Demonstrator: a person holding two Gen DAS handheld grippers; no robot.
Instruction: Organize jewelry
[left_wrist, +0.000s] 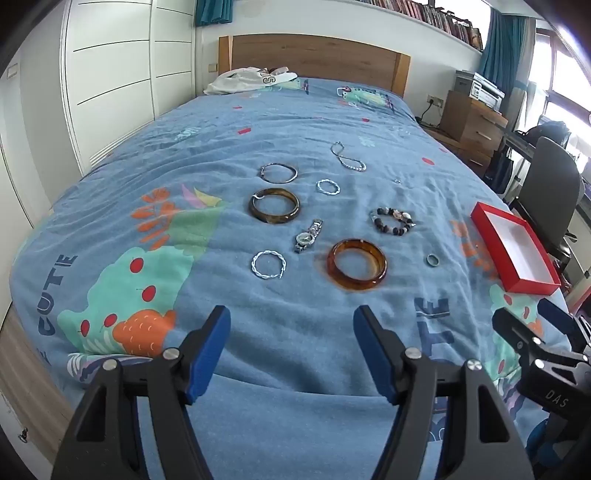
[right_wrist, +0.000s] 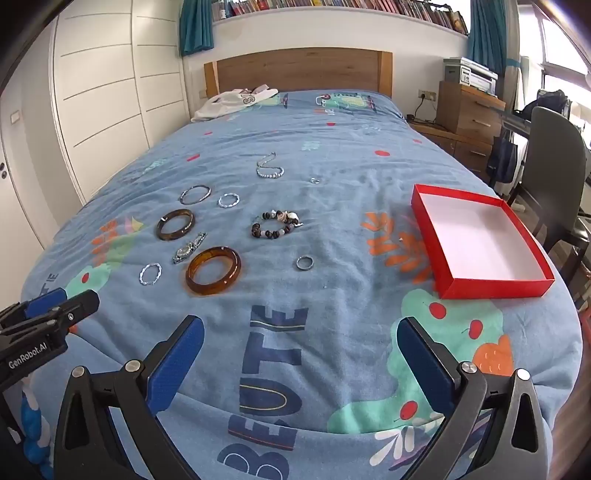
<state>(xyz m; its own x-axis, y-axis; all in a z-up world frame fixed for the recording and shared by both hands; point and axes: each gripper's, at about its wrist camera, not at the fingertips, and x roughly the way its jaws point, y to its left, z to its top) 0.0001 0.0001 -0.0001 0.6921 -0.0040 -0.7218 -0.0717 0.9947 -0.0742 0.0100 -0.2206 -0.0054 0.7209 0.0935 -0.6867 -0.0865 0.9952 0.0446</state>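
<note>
Blue patterned bedspread (left_wrist: 295, 122) covers the bed, with jewelry spread ahead of both tongs. Left gripper (left_wrist: 291, 325) hangs released, nothing between its blue pads; straight ahead lie an amber bangle (left_wrist: 357, 265), a watch (left_wrist: 308, 236) and a twisted silver ring (left_wrist: 268, 264). Right gripper (right_wrist: 300, 338) is likewise spread wide and empty, with the red box (right_wrist: 495, 288) ahead to its right, holding nothing.

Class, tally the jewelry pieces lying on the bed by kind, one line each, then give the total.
Amber bangles: 2
Twisted silver hoops: 2
Thin silver bangle: 1
Beaded bracelet: 1
Chain: 1
Watch: 1
Rings: 2
Total: 10
</note>
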